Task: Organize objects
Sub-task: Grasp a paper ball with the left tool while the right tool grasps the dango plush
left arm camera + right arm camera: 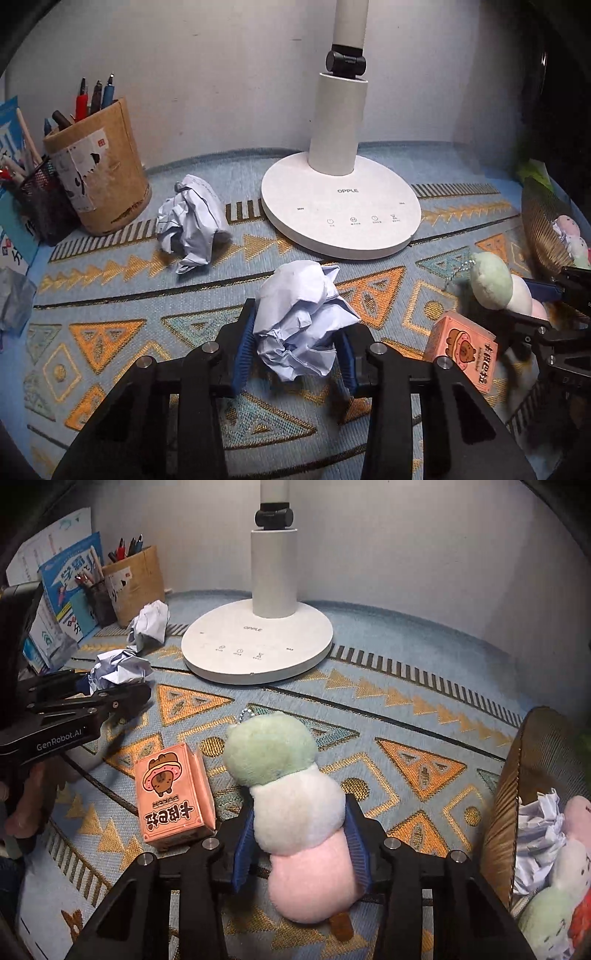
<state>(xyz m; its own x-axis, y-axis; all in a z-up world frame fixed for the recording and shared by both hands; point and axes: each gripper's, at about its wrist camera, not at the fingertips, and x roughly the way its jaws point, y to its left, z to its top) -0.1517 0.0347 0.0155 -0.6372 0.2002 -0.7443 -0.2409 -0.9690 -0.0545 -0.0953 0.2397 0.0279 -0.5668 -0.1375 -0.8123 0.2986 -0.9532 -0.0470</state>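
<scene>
A crumpled white paper ball (pixel 299 317) lies on the patterned mat, and my left gripper (pixel 295 332) is shut on it, blue pads pressing both its sides. The same paper ball (pixel 118 668) and left gripper (pixel 92 690) show at the left of the right wrist view. A plush dango toy (pixel 291 805) with green, white and pink balls lies on the mat, and my right gripper (pixel 299 812) is shut on its white and pink part. In the left wrist view the toy (pixel 495 280) and the right gripper (pixel 546 306) sit at the right edge. A second crumpled paper ball (pixel 192 221) lies near the pen holder.
A pink card box (pixel 173 797) lies just left of the plush toy. The white lamp base (pixel 340 206) stands behind. A brown pen holder (pixel 99 173), a mesh pen cup (pixel 40 203) and books are at the back left. A woven basket (pixel 506 794) at the right holds paper and plush toys.
</scene>
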